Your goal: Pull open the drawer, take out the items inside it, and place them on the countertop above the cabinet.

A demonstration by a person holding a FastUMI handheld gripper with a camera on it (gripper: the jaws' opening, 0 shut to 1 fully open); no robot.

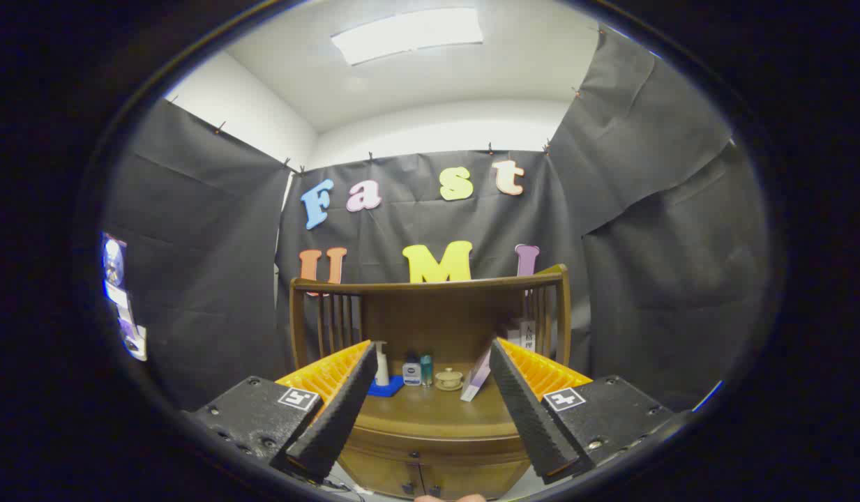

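drawer [423,446] shut, below and beyond spread tool [430,369].

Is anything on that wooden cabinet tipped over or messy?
Mostly tidy. The white pump bottle, the small blue-capped bottles and the little lidded ceramic cup stand upright on the brown wooden countertop. Only the pale purple box leans sideways. The open gripper holds nothing.

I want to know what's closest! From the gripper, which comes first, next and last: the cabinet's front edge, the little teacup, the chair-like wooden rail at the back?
The gripper is open.
1. Cabinet front edge, just ahead, between the fingers.
2. Teacup, on the countertop beyond.
3. Wooden rail, farthest back.
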